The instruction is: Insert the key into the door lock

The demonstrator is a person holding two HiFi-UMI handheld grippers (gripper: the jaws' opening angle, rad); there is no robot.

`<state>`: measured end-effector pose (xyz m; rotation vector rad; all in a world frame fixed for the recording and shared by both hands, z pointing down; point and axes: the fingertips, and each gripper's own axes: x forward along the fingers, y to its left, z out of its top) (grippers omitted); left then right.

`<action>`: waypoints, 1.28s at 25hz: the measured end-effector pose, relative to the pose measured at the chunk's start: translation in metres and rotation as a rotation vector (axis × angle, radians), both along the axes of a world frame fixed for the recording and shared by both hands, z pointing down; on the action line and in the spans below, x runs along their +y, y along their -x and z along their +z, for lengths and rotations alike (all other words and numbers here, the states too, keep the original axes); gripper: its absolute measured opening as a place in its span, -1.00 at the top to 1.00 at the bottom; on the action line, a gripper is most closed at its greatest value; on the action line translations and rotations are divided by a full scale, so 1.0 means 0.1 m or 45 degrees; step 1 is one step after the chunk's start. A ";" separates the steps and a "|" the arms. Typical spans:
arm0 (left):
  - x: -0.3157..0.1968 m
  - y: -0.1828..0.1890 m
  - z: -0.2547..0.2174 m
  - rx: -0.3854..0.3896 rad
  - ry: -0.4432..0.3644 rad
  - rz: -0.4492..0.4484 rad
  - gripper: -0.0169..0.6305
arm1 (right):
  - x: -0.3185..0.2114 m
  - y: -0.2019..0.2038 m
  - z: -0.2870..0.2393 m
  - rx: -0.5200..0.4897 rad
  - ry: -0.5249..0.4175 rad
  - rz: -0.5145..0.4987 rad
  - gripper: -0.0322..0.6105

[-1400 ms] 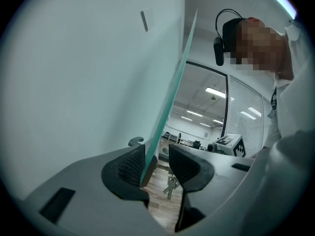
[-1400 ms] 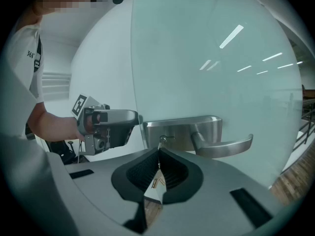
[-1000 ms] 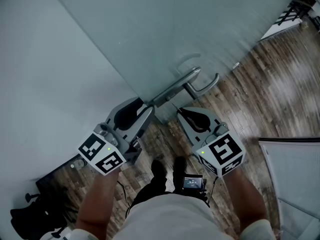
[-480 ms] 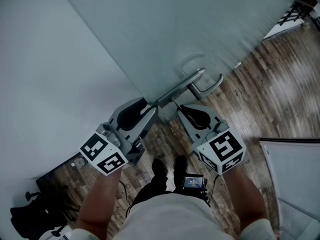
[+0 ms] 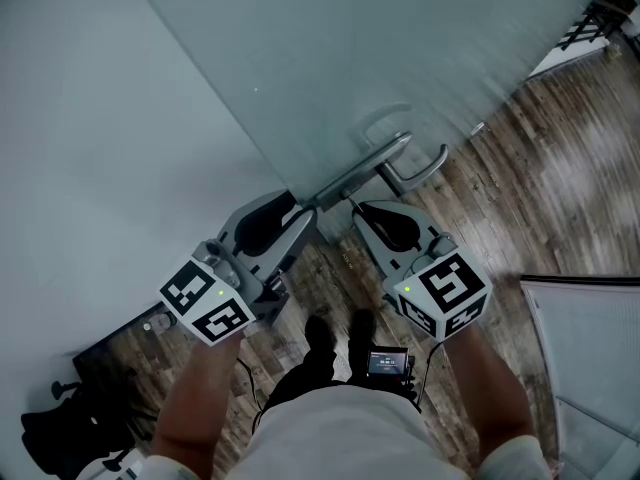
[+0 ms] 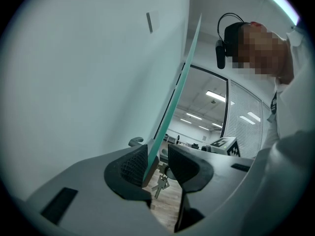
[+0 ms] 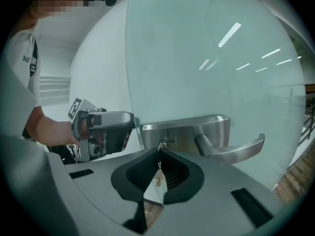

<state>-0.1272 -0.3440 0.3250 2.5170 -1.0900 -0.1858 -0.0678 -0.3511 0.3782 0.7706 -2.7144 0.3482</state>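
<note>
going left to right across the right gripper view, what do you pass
grey left gripper with marker cube → small metal key pinched in the right gripper → brushed steel lever handle

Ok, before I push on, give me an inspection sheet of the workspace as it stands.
Surface: no bench; wooden floor below the glass door.
Job's things: key pinched upright, close to the lock plate beside the door handle; spare keys hang beneath; entry into the lock cannot be told.
Clutter: dark gear on the floor at lower left.
Grippers: left claw open, straddling the door's edge; right claw shut on the key.
Cables: thin lead near the waist device.
Surroundings: white wall left of the door.
</note>
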 end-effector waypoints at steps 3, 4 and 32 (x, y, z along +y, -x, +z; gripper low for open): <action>0.00 -0.01 0.00 -0.016 -0.002 0.016 0.51 | 0.00 0.00 0.00 -0.011 0.017 -0.007 0.84; 0.00 -0.01 0.00 -0.018 -0.002 0.017 0.51 | 0.01 0.00 0.00 -0.011 0.017 -0.009 0.84; 0.33 -0.02 -0.08 -0.025 0.016 -0.052 0.52 | 0.13 -0.46 -0.31 -0.097 0.011 0.174 0.68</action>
